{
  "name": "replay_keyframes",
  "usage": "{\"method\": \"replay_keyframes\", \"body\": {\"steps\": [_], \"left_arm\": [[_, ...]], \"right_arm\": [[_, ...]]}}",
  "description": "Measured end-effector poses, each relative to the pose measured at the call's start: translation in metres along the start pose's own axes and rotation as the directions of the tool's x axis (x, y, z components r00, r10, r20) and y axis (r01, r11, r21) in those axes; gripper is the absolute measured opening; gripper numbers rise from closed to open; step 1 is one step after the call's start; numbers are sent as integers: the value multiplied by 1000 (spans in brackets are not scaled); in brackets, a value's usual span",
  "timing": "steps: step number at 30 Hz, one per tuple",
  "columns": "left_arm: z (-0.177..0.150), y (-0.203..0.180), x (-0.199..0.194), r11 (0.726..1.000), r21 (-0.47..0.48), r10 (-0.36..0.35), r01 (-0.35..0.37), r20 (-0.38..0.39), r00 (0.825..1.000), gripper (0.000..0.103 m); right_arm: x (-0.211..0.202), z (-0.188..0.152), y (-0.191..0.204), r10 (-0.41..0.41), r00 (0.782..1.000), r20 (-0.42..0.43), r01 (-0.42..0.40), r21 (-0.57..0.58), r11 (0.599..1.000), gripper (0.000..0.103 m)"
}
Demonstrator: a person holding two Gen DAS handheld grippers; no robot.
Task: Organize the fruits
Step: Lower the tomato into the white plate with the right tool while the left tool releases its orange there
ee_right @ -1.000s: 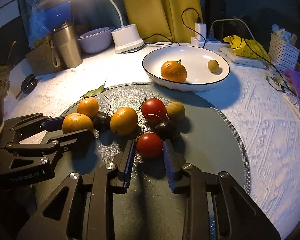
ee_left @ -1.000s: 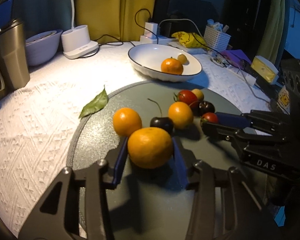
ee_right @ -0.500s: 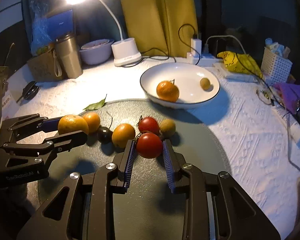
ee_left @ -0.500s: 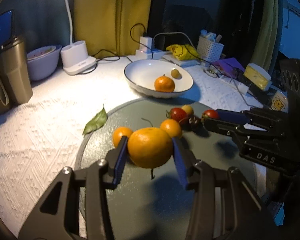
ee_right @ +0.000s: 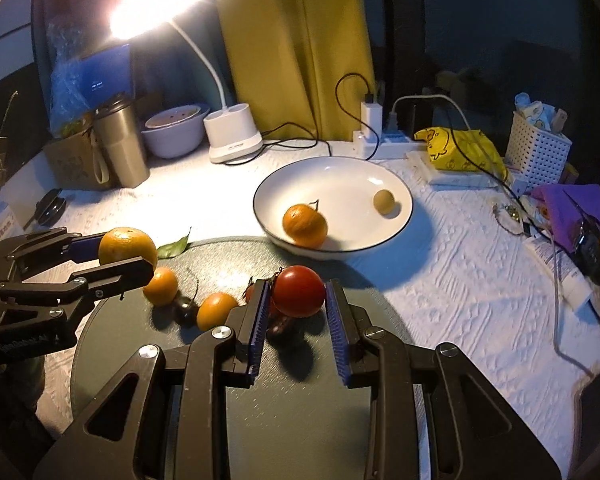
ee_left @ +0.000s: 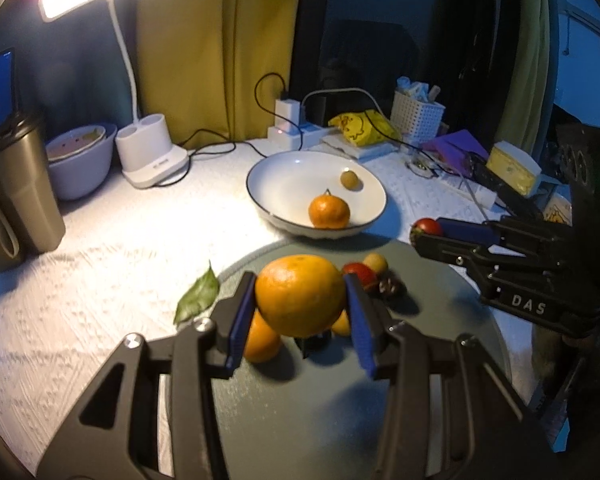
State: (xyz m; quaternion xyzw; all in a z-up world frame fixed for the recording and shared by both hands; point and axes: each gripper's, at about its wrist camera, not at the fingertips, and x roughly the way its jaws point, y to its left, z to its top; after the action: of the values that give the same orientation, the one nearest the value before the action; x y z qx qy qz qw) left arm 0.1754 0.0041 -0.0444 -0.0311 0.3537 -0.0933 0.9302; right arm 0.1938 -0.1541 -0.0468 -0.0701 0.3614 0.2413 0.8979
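Blue-padded fingers of the left gripper (ee_left: 300, 312) clench a large orange (ee_left: 299, 295), held lifted above the round grey mat (ee_left: 340, 412); in the right wrist view the same gripper reaches in level from the left edge, the orange (ee_right: 127, 247) between its two fingers. Right gripper (ee_right: 298, 312), also raised over the mat and pointing toward the white bowl (ee_right: 340, 184), grasps a red tomato (ee_right: 299, 291) between its ribbed blue pads; from the left wrist view it enters from the right, the tomato (ee_left: 427, 227) at its tip near the bowl's rim. Inside the bowl lie a stemmed mandarin (ee_right: 305, 226) and a small tan fruit (ee_right: 383, 201), apart from each other. On the mat beneath the grippers remain two small oranges (ee_right: 161, 286), a dark cherry (ee_right: 186, 312) between them, and further small fruit partly hidden by the fingers. One green leaf (ee_left: 198, 298) lies at the mat's edge on the white textured surface (ee_left: 100, 264). Behind stands a lit desk lamp (ee_right: 232, 136).
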Motion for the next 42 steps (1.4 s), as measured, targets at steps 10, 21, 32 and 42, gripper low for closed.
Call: {"method": "replay_keyframes", "body": {"steps": [10, 21, 32, 42], "left_arm": [[22, 7, 15, 1000, 12, 6, -7, 15, 1000, 45], [42, 9, 37, 999, 36, 2, -3, 18, 1000, 45], [61, 17, 67, 999, 40, -3, 3, 5, 1000, 45], [76, 21, 101, 999, 21, -31, 32, -37, 999, 45]], "right_arm": [[12, 16, -18, -13, 1000, 16, 12, 18, 1000, 31], [30, 30, -33, -14, 1000, 18, 14, 22, 1000, 31], [53, 48, -47, -18, 1000, 22, 18, 11, 1000, 31], [79, 63, -56, -10, 1000, 18, 10, 4, 1000, 31]]}}
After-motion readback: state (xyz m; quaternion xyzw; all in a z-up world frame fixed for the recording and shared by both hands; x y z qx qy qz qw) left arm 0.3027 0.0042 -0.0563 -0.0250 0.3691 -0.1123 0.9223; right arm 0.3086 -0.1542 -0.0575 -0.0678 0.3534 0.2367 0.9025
